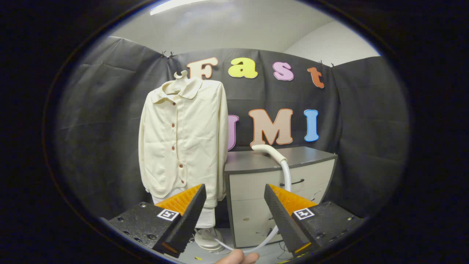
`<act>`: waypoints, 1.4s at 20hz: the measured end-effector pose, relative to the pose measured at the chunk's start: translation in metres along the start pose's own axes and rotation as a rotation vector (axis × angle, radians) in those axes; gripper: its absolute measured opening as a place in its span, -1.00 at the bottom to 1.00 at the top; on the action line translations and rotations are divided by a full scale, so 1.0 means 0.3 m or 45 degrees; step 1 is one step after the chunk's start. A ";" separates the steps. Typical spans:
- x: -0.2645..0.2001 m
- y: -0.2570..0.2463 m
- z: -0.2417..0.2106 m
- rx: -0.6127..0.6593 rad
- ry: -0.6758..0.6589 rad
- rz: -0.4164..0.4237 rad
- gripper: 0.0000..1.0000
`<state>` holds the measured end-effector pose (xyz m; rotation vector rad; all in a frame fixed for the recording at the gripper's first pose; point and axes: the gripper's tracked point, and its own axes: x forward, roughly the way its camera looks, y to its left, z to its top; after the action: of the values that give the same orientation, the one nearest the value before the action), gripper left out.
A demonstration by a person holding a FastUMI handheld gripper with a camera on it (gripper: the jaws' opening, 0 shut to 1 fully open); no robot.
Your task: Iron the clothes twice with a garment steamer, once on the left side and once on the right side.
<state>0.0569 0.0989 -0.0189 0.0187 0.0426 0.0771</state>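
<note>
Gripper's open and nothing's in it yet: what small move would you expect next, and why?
Probably a reach forward and up toward the steamer head lying on the cabinet, beyond the fingers. The gripper is open and holds nothing, the hose hangs down the cabinet front, and the shirt hangs on its hanger beside the cabinet, so the tool likely has to be picked up first.

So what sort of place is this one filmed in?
Likely a staged recording booth rather than a home: black cloth walls, a cream shirt hung on a stand, and a steamer head lying on a drawer cabinet. The gripper is open, holding nothing.
</note>
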 end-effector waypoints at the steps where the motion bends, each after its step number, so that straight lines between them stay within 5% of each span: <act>1: 0.011 -0.001 0.001 0.000 0.006 -0.007 0.95; 10: 0.163 -0.054 0.076 -0.031 0.005 -0.067 0.95; 18: 0.593 -0.171 0.119 -0.063 0.017 -0.065 0.95; 28: 1.103 -0.395 0.013 -0.060 0.267 -0.069 0.96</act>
<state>0.3958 0.0064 -0.0312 -0.0374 0.2507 0.0256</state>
